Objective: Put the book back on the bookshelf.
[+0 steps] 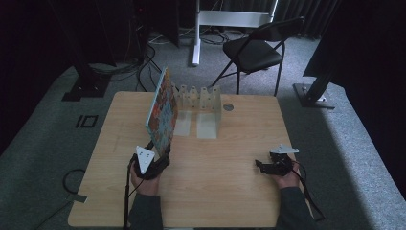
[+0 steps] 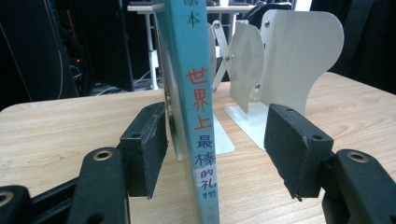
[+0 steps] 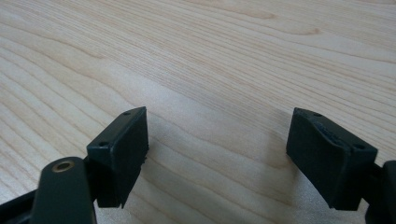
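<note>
A thin picture book [image 1: 162,111] with a colourful cover stands on its edge on the wooden table [image 1: 225,191], leaning to the left. Its teal spine [image 2: 196,116], printed with red and blue characters, rises between the jaws of my left gripper [image 1: 160,154]. My left gripper [image 2: 215,144] is open: the left pad [image 2: 147,149] lies close beside the cover, and the right pad [image 2: 294,149] stands well off the spine. My right gripper [image 1: 261,165] rests on the table at the right, open [image 3: 217,140], with bare wood between its pads.
A white metal book rack [image 1: 201,103] with several upright dividers [image 2: 299,51] stands just behind the book at the table's far side. A small round disc [image 1: 228,107] sits beside it. A black folding chair [image 1: 253,48] stands beyond the table.
</note>
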Demonstrator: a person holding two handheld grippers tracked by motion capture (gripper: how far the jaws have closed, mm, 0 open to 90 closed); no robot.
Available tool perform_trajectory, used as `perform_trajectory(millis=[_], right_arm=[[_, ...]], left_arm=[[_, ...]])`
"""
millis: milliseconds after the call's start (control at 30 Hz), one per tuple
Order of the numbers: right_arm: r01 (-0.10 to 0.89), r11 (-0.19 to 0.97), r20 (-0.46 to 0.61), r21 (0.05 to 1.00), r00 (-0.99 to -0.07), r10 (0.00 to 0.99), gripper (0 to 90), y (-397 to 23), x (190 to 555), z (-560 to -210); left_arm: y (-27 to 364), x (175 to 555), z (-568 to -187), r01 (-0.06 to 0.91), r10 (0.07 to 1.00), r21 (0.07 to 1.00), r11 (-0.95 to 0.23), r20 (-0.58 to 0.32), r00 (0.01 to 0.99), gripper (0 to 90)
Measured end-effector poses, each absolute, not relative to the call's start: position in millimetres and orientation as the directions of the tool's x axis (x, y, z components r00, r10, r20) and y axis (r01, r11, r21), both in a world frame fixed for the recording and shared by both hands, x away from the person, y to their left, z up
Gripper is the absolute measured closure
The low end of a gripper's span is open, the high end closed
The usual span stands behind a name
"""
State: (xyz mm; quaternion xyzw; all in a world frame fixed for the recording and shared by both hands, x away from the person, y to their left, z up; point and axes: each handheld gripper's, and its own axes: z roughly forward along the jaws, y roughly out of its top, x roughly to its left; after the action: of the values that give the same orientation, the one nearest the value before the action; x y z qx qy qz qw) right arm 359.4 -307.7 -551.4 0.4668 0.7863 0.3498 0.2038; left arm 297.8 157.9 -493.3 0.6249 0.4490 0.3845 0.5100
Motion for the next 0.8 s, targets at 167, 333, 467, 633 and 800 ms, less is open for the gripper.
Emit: perform_trajectory(millis=[167, 333, 467, 633, 800], right_arm=[[0.591, 0.319, 0.006, 0.74, -0.481, 0.877, 20.7, -308, 359, -551], [0.592, 0.319, 0.006, 0.74, -0.481, 0.877, 20.7, -308, 359, -551], [0.592, 0.319, 0.006, 0.74, -0.481, 0.877, 20.7, -308, 359, -551], [0.591, 0.319, 0.006, 0.741, -0.481, 0.877, 20.7, -308, 359, -551], [0.591, 0.319, 0.006, 0.741, -0.481, 0.877, 20.7, -308, 359, -551]], left_arm=[[161, 295, -491, 0.167, 0.953, 0.984, -0.068, 0.014, 0.302, 39.8], [163, 291, -489, 0.166, 0.952, 0.983, -0.082, 0.028, 0.306, 40.9], [165, 289, -488, 0.169, 0.949, 0.982, -0.082, 0.026, 0.313, 42.0], [167, 283, -488, 0.178, 0.942, 0.98, -0.086, 0.021, 0.335, 43.9], [168, 276, -489, 0.172, 0.942, 0.981, -0.089, 0.027, 0.334, 45.9]])
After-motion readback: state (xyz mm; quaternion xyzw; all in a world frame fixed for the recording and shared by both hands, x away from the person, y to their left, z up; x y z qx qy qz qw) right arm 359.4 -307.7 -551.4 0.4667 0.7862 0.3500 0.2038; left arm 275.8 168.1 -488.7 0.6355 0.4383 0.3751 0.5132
